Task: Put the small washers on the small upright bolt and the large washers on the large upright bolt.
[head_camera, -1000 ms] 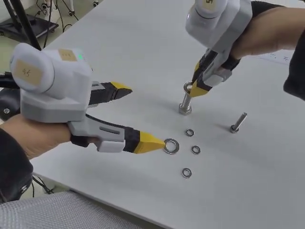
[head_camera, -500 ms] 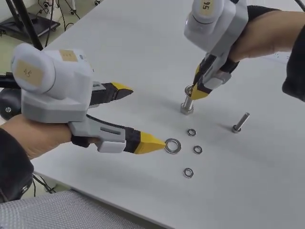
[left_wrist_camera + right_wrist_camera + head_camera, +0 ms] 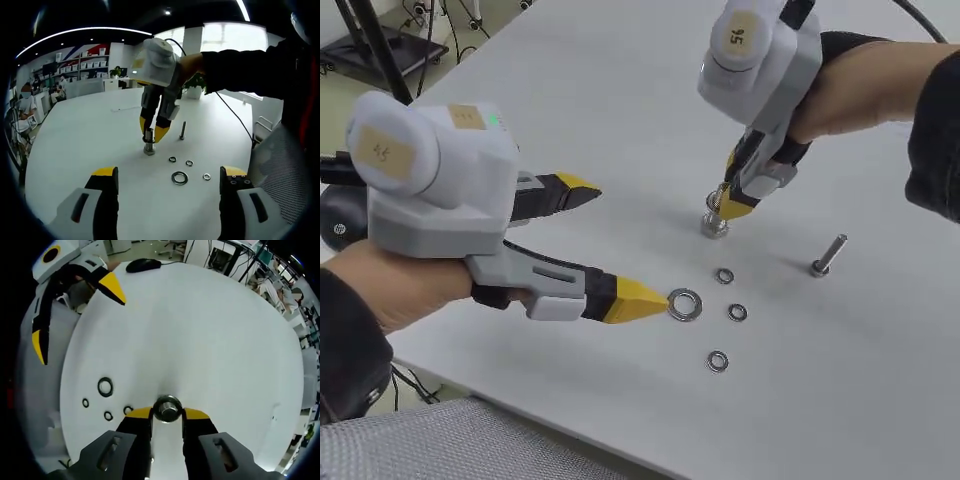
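Upper right of centre in the head view: right gripper (image 3: 728,200) pressed in on a large flat steel washer (image 3: 167,399), ring level and seemingly already round the top of the large upright steel bolt (image 3: 712,226). Bolt's long axis vertical, straight below the yellow tips, so likely just a release and a plain drop down the thread. Lower centre: second large steel washer (image 3: 682,304) flat on the white table (image 3: 570,90), just beside or touching the lower tip of the left gripper (image 3: 620,245), jaws spread wide, far nearer to it than the right.
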A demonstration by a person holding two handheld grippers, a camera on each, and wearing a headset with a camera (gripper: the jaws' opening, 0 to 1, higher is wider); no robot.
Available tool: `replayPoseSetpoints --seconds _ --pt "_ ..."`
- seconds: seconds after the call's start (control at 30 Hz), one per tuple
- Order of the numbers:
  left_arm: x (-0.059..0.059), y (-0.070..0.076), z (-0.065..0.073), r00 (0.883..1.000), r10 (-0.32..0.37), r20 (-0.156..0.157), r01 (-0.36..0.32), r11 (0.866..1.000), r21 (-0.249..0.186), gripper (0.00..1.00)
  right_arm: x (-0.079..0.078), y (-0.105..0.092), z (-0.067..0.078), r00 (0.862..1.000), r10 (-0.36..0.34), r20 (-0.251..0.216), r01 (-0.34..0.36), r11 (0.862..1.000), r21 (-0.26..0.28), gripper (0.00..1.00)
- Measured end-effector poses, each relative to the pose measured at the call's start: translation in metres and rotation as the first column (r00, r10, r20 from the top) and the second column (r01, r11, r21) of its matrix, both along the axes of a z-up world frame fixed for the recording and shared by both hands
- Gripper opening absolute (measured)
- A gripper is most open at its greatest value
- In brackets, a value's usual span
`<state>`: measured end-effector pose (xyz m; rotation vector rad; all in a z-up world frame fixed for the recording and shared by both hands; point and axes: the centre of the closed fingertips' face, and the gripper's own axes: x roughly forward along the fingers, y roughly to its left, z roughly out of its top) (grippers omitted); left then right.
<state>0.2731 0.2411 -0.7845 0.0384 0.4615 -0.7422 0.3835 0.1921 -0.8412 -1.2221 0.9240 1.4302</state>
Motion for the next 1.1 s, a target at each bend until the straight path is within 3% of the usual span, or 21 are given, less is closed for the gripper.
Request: replayPoseSetpoints --seconds 0.53,1.1 --pt "0.000 0.000 0.000 1.000 0.006 -0.001 -0.006 1.000 -0.001 0.83 -0.001 -0.002 -0.023 1.000 -0.006 -0.010 0.006 1.000 -0.005 0.24" --pt "-0.001 -0.001 0.000 1.000 -0.003 -0.004 0.003 1.000 0.003 0.83 0.000 -0.008 -0.017 0.999 -0.026 -0.021 0.027 0.999 0.029 0.30"
